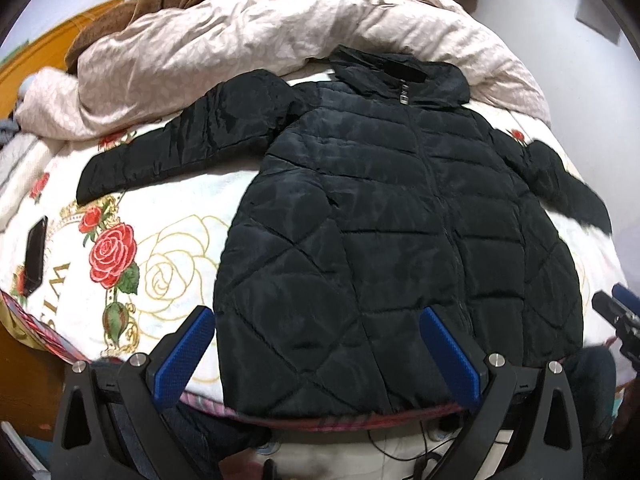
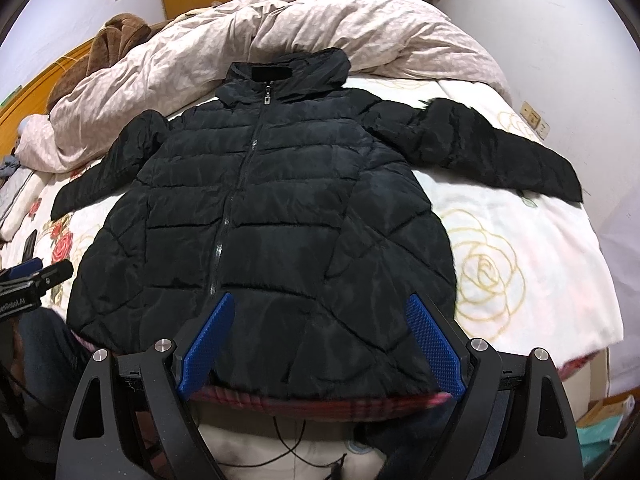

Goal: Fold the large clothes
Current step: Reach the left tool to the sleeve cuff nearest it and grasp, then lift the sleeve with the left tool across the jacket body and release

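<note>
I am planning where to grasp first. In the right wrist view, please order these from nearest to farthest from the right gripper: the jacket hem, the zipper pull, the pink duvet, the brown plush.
From the right gripper:
1. jacket hem, just under the fingers.
2. zipper pull, at the collar, mid-bed.
3. pink duvet, bunched behind the collar.
4. brown plush, far left, by the headboard.

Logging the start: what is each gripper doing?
Left gripper: open, empty, above the black quilted puffer jacket.
Right gripper: open, empty.

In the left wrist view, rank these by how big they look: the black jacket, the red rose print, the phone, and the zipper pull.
1. black jacket
2. red rose print
3. phone, close to the rose, so that order is unsure
4. zipper pull
</note>
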